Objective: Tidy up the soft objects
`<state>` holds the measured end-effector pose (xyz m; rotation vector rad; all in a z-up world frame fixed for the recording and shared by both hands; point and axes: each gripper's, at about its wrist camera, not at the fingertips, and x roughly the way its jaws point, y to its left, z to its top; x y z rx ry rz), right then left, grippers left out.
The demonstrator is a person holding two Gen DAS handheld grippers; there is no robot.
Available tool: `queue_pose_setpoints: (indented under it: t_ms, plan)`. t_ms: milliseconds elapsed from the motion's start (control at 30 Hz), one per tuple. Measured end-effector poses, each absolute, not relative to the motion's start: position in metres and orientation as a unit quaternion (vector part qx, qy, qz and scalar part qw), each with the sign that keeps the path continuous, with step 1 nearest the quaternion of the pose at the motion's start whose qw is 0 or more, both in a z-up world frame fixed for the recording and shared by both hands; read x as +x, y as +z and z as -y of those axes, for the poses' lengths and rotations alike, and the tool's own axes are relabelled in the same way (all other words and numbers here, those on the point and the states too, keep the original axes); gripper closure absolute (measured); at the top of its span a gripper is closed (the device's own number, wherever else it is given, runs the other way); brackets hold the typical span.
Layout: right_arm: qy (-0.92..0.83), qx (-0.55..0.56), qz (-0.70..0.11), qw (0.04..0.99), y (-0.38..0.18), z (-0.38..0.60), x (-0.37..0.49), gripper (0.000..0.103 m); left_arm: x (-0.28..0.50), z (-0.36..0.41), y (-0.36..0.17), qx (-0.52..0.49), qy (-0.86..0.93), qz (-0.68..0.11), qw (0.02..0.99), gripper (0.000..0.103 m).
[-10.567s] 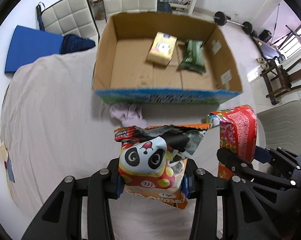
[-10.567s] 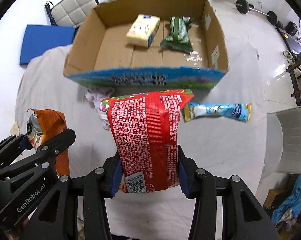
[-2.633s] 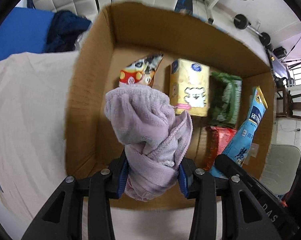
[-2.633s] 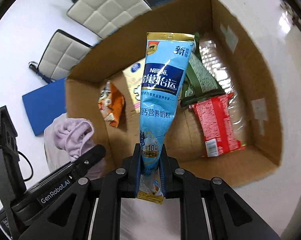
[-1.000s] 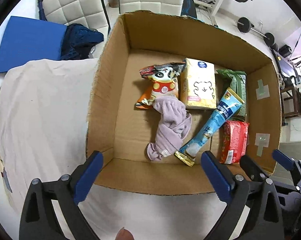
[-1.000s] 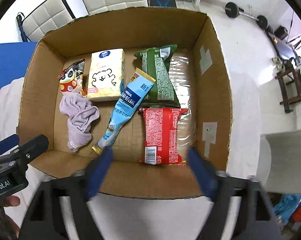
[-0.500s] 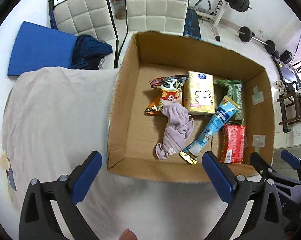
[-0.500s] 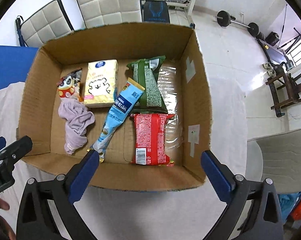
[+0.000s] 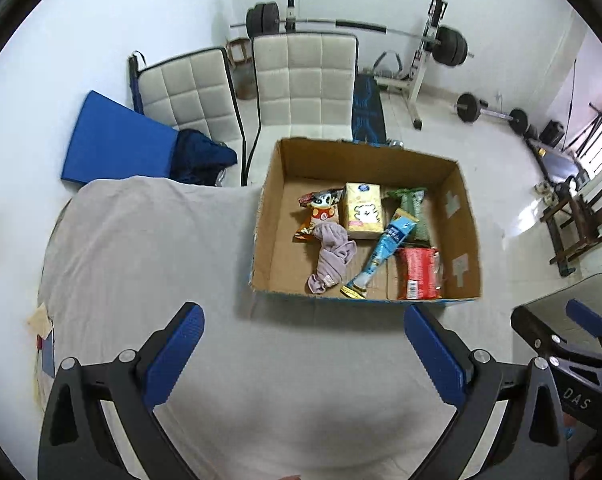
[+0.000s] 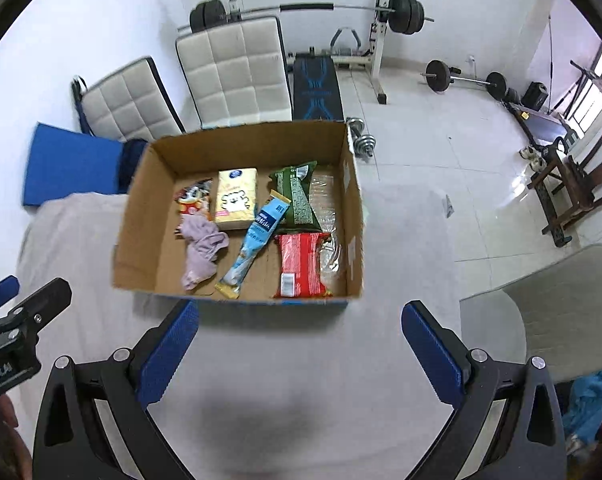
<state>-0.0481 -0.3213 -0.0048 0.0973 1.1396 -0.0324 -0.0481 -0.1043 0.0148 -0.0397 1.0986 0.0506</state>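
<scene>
An open cardboard box (image 9: 269, 240) (image 10: 141, 224) stands on the cloth-covered table. Inside lie a panda snack bag (image 9: 319, 212) (image 10: 193, 198), a yellow tissue pack (image 9: 363, 210) (image 10: 237, 198), a green packet (image 9: 415, 212) (image 10: 297, 196), a blue Nestle sachet (image 9: 385, 254) (image 10: 255, 242), a red packet (image 9: 417, 274) (image 10: 301, 264) and a lilac cloth (image 9: 331, 258) (image 10: 203, 250). My left gripper (image 9: 303, 354) is open and empty, back from the box's near wall. My right gripper (image 10: 299, 346) is open and empty, also in front of the box.
The table is covered by a pale grey cloth (image 9: 141, 248). Two white quilted chairs (image 9: 305, 80) stand behind the box, with a blue mat (image 9: 113, 140) to the left. Weight equipment (image 10: 313, 12) lines the far wall. A grey chair (image 10: 557, 300) stands at the right.
Both grippers let go of their items into the box, opened wide, and pulled back and up. The box now looks smaller and farther away.
</scene>
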Motion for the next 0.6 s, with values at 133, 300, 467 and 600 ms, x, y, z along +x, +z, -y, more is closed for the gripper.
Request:
queue_pose_setpoints:
  t_ms: [133,300,467,600]
  plan:
    - [-0.01,0.053,-0.52,0.852,0.025,0.326,-0.085,0.0,-0.078,0.104,0.041,-0.017,0.024,-0.504,0.863,0.0]
    - [0.004,0.049,-0.503,0.863,0.062,0.327,-0.128,0.0,-0.106,0.107,0.069,-0.015,0.014,-0.491,0.871,0.0]
    - [0.023,0.056,-0.495,0.867,0.092,0.327,-0.158,0.0,-0.124,0.114,0.089,-0.021,-0.002,-0.492,0.87,0.0]
    - [0.036,0.063,-0.497,0.865,0.112,0.327,-0.182,0.0,-0.138,0.115,0.102,-0.029,-0.007,-0.488,0.873,0.0]
